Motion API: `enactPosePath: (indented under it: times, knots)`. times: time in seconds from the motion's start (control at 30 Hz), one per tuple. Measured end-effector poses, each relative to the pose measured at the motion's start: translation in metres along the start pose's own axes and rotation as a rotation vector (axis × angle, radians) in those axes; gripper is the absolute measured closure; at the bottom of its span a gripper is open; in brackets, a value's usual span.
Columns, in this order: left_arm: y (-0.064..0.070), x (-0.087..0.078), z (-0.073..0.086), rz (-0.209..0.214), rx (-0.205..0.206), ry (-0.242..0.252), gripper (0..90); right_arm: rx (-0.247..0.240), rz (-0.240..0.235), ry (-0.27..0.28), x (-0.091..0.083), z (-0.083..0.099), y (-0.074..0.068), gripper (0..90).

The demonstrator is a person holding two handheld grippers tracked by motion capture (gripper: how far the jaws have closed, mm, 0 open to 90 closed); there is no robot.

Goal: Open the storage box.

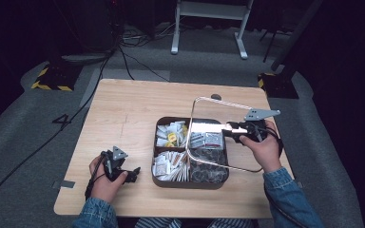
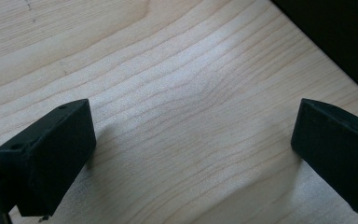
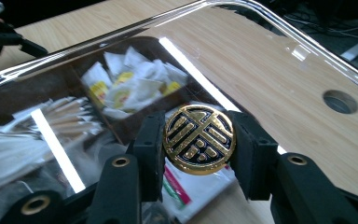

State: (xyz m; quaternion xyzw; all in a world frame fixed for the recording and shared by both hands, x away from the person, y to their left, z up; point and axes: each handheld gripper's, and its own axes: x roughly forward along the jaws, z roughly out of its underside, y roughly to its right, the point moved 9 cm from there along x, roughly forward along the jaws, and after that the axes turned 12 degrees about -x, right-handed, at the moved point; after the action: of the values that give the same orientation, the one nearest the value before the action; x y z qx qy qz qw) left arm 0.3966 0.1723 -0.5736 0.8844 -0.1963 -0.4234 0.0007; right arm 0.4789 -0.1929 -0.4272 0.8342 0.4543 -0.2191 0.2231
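Note:
A dark four-compartment box (image 1: pixel 171 184) sits right of the table's middle and holds tea bags (image 1: pixel 171 133), white sachets (image 1: pixel 168 166) and dark packets (image 1: pixel 209 171). A clear lid (image 1: pixel 209 127) hangs tilted over the box's right half and beyond its right edge. My right gripper (image 1: pixel 233 129) is shut on the lid's round gold-and-black knob (image 3: pixel 199 139), one jaw on each side. Through the lid (image 3: pixel 261 56) I see the sachets and tea bags below. My left gripper (image 1: pixel 132 173) rests open at the table's front left, its jaws wide apart over bare wood (image 2: pixel 193 154).
The wooden table (image 1: pixel 133 109) has a round hole (image 1: pixel 216 97) near its far edge, also seen beyond the lid (image 3: pixel 340 101). Its near edge lies just past my left gripper's right jaw. Cables (image 1: pixel 123 57) and a white stand's legs (image 1: pixel 209 28) sit on the floor behind.

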Motion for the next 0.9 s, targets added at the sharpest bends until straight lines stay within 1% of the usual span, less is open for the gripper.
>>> enactPosePath:
  times: [0.13,0.3,0.47,0.67,0.9]
  knots:
    - [0.0,0.0,0.0,0.0,0.0,0.0,0.1,-0.002,0.009,-0.032,-0.006,0.009,0.017,58.8]
    - [0.0,0.0,0.0,-0.002,0.001,0.0,0.1,0.02,0.027,-0.055,-0.009,0.022,0.038,58.8]
    - [0.0,0.0,0.0,-0.002,0.001,0.0,0.1,0.028,0.04,-0.075,-0.011,0.031,0.057,58.8]
    - [0.0,0.0,0.0,-0.004,-0.001,0.001,0.1,0.045,0.064,-0.083,-0.011,0.043,0.075,58.8]
    - [0.0,0.0,0.0,-0.004,-0.002,0.001,0.1,0.072,0.071,-0.091,-0.016,0.058,0.09,58.8]
